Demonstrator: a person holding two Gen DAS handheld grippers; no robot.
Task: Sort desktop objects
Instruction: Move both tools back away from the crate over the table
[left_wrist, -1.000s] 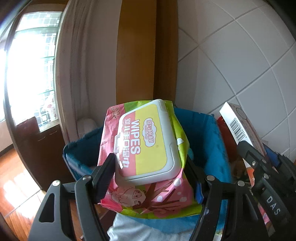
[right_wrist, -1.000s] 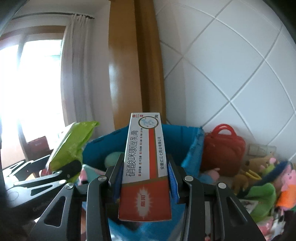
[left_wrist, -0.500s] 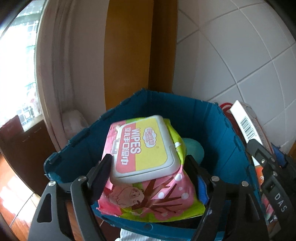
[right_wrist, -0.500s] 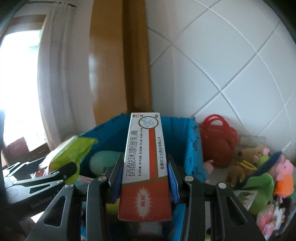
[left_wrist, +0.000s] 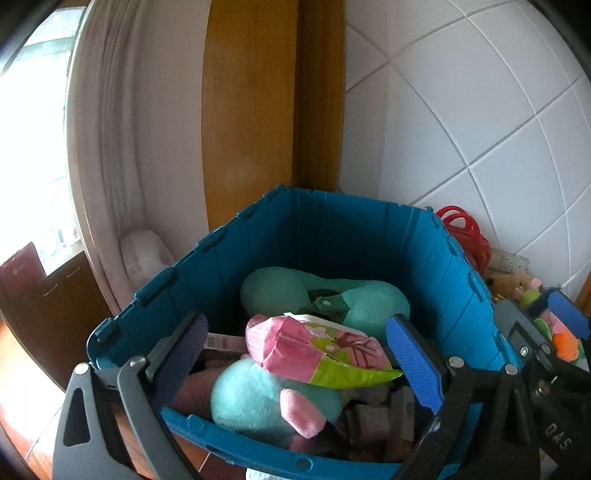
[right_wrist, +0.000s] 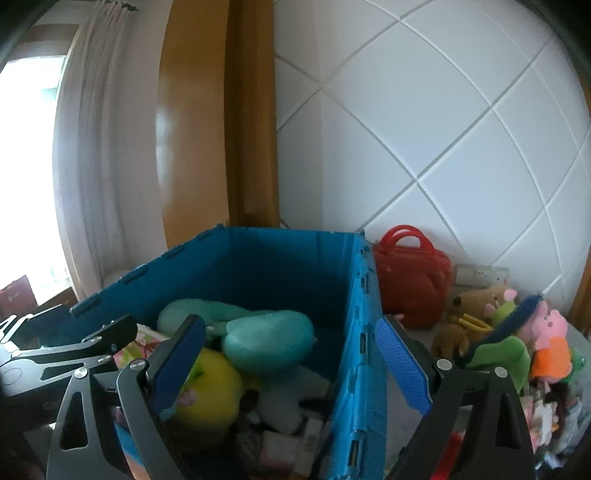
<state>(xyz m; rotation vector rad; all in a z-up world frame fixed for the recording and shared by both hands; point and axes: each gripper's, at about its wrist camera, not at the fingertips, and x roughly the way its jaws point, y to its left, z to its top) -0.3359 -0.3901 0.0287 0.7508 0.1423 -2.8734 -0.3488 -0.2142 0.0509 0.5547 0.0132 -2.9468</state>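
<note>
Both my tools are released and empty: left tool (left_wrist: 295, 354), right tool (right_wrist: 291, 354). The wipes pack (left_wrist: 317, 352) lies atop plush toys in the blue crate (left_wrist: 369, 229); perched so loosely, it may slide if I bump the pile.

Ribbed plastic crate (left_wrist: 332, 236), plush cloth toys (left_wrist: 255, 402), glossy wipes pack (left_wrist: 314, 350).

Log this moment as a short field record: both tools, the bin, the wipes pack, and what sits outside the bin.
left tool: open, empty, over the bin
right tool: open, empty, over the bin's right wall
blue bin: holds plush toys and small boxes
wipes pack: inside the bin, lying on a teal plush
red bag: outside, right of the bin
plush pile: outside, beside the red bag
</note>
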